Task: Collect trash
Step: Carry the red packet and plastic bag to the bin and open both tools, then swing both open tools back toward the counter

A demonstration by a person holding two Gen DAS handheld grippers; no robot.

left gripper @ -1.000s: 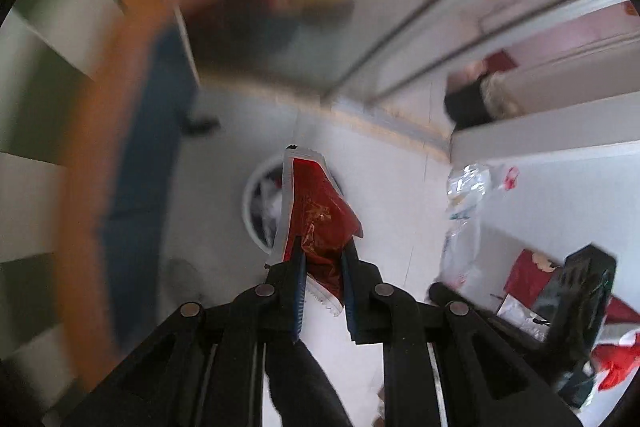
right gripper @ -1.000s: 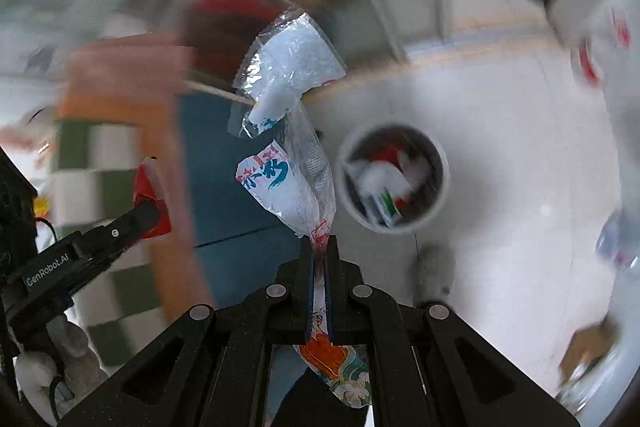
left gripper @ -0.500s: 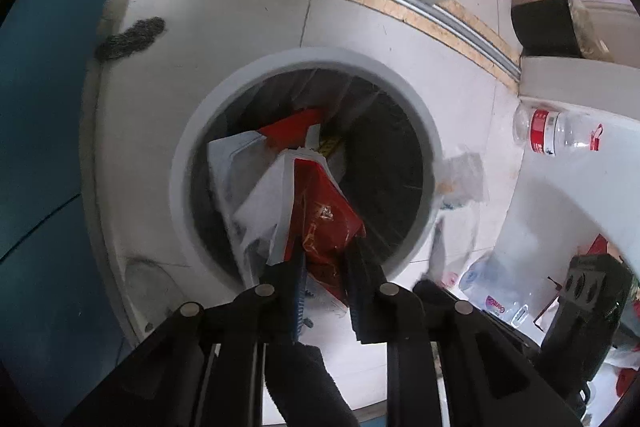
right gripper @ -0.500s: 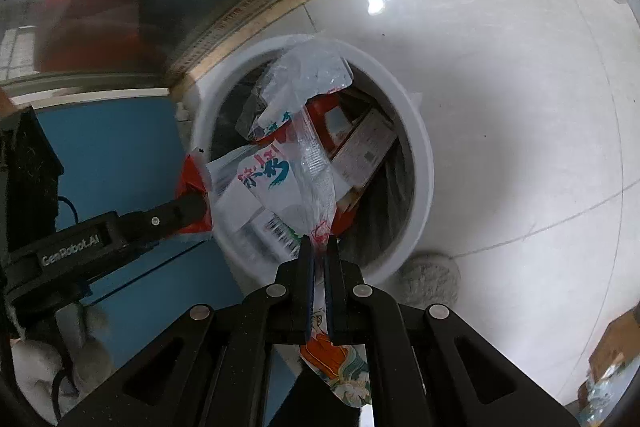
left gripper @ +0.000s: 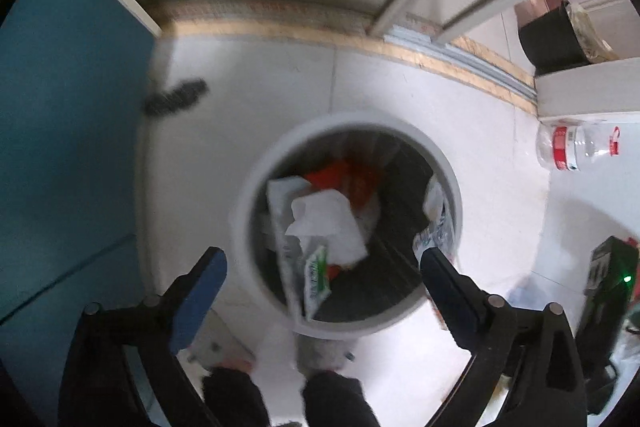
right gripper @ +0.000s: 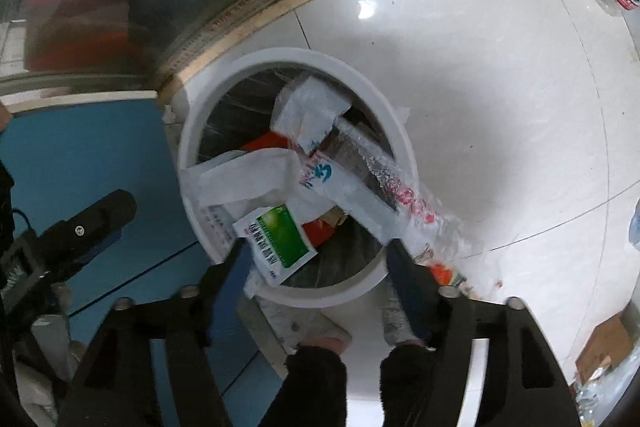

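Over the bin [left gripper: 444,163], both wrappers (formerly clamped) now loose.

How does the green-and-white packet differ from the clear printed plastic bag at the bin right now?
The green-and-white packet is small, flat and opaque; the clear printed plastic bag is long, crinkled and see-through. The packet lies near the bin's close rim; the bag drapes across the right rim, its end spilling outside. Both rest free of any grip.
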